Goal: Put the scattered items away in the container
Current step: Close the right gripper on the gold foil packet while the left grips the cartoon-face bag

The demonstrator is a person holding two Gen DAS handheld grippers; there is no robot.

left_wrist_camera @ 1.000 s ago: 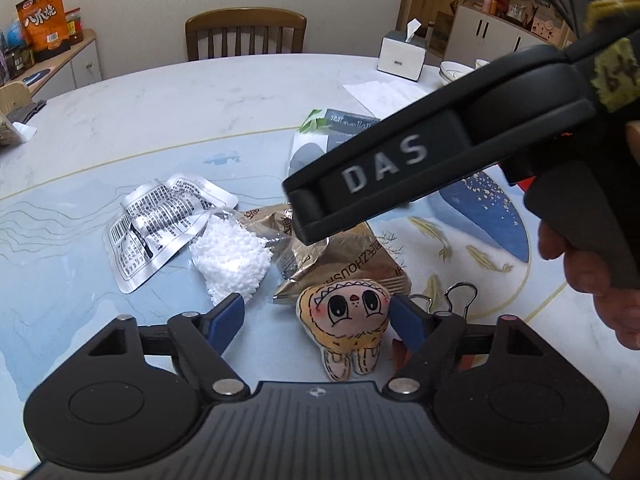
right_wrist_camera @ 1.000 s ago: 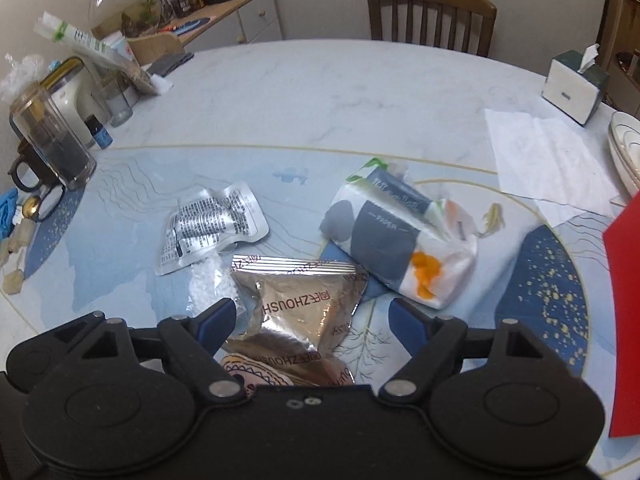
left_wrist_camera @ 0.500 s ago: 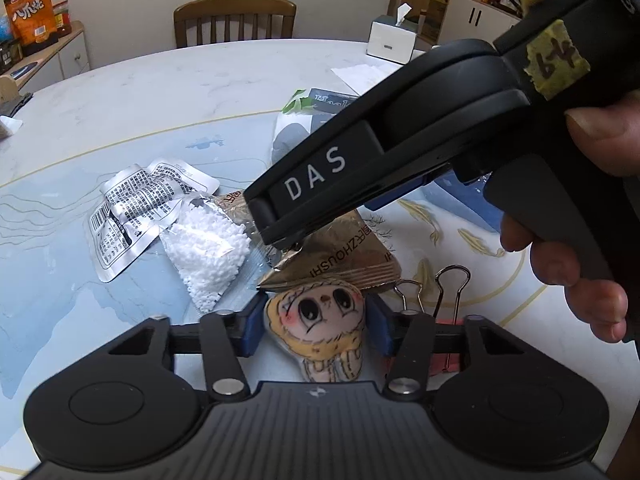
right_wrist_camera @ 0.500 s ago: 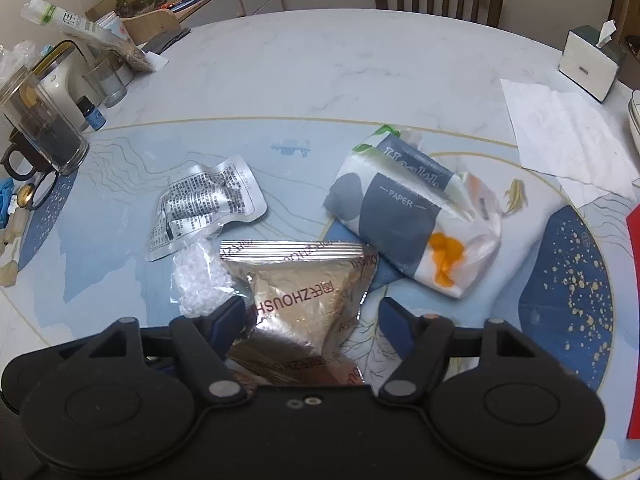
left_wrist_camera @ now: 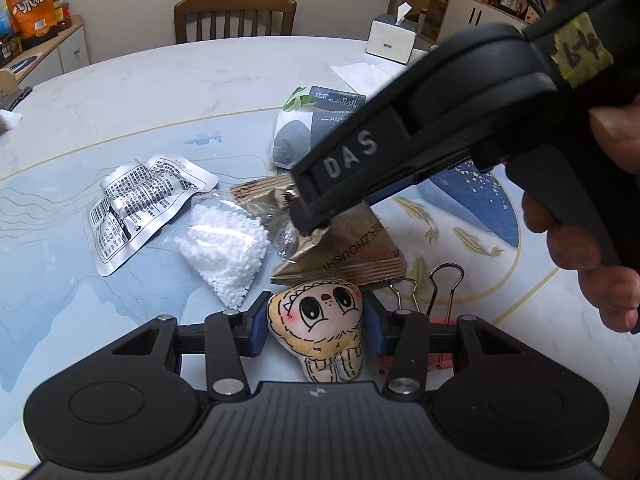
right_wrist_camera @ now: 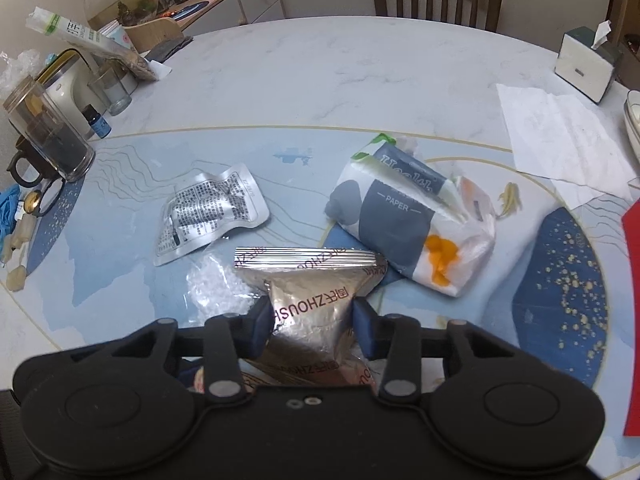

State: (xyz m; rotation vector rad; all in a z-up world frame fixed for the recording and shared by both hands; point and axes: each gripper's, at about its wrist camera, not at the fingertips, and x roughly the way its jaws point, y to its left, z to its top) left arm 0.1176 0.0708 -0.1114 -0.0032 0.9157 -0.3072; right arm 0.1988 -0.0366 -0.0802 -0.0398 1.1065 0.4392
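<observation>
Between the blue pads of the left hand-held gripper sits a small plush doll, its face up toward the camera and its legs trailing back under the gripper body. The jaws are closing and both pads already touch the doll's sides, so it looks gripped across its width. Its long axis runs along the pointing line of the gripper, which suits a straight lift.

Just beyond the doll, the right hand-held gripper comes in from the right and points steeply down onto a gold foil snack packet. Its jaws are closing too, and the pads pinch the packet's near, narrow part so that the foil crumples between them. The packet's sealed wide edge lies away from that gripper, across its line.

Further out on the bench, untouched, lie a clear bag of white beads just left of the packet, a silver printed sachet beyond that, and a tissue pack to the right. Binder clips rest just right of the doll.

No container is clearly in view. A red edge at the far right of the right wrist view may be it, which would put the right hand nearer.
</observation>
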